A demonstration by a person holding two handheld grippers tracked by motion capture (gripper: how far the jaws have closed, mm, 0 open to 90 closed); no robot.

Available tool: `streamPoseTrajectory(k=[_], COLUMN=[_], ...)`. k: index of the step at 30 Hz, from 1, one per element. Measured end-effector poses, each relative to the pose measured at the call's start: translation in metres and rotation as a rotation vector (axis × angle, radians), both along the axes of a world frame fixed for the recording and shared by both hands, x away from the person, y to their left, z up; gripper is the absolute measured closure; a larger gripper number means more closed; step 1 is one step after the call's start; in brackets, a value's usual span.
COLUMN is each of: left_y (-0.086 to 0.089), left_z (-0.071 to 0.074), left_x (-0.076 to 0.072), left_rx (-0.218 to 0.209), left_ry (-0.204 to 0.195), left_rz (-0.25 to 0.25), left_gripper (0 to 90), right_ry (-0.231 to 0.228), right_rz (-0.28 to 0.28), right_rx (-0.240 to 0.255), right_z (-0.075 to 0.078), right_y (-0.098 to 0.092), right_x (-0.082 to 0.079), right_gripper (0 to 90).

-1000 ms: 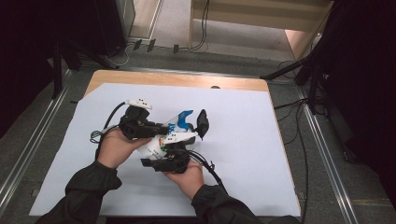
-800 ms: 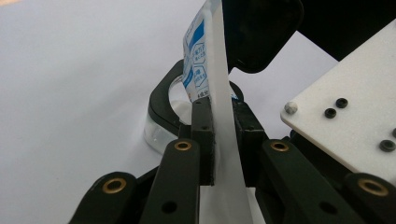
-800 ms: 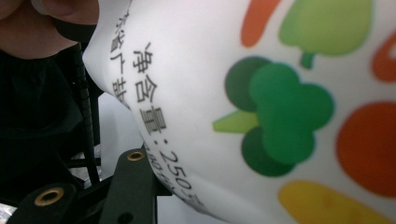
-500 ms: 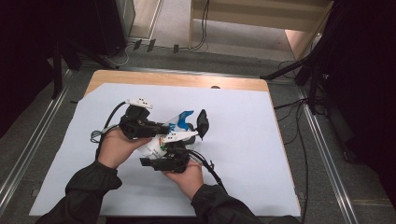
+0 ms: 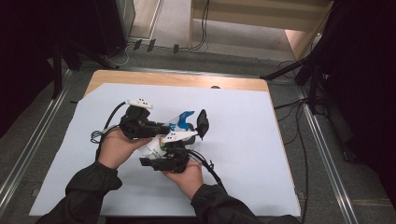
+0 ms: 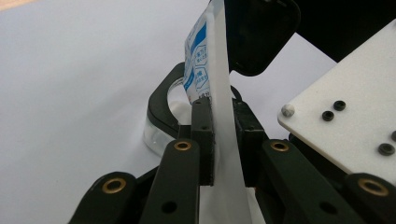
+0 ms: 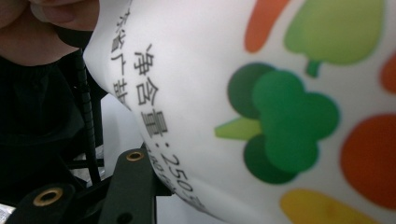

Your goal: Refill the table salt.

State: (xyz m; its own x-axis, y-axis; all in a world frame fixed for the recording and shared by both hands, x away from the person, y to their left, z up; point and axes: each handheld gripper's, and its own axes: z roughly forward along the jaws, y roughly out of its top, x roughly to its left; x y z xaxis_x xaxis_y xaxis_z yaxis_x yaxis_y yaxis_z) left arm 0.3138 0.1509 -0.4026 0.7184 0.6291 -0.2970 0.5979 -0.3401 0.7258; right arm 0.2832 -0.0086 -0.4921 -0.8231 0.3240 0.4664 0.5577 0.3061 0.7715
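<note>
Nothing has shifted this last second: my left gripper (image 6: 223, 135) stays clamped on the pouch's (image 5: 163, 140) flat edge, right gripper (image 5: 180, 140) fingers around its body, mid-table — hold is settled.

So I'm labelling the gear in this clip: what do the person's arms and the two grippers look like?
Both forearms wear dark long sleeves. The left gripper has black jaws with brass-coloured pivot pins and flat black pads. The right gripper is black too, with a white plate on top. A black cable trails from it.
</note>
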Motion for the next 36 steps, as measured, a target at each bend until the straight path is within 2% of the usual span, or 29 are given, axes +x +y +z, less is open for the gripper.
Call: streamPoseTrajectory(k=[36], left_y=[-0.0029], left_z=[-0.0006], left_x=[0.001], left_rx=[0.0], left_ry=[-0.007], left_rz=[0.002], left_gripper=[82.0], right_ry=[0.016], right_rz=[-0.001], right_rx=[0.01], right_z=[0.0007], right_y=[-0.0007], right_x=[0.0032], right_gripper=[58.1])
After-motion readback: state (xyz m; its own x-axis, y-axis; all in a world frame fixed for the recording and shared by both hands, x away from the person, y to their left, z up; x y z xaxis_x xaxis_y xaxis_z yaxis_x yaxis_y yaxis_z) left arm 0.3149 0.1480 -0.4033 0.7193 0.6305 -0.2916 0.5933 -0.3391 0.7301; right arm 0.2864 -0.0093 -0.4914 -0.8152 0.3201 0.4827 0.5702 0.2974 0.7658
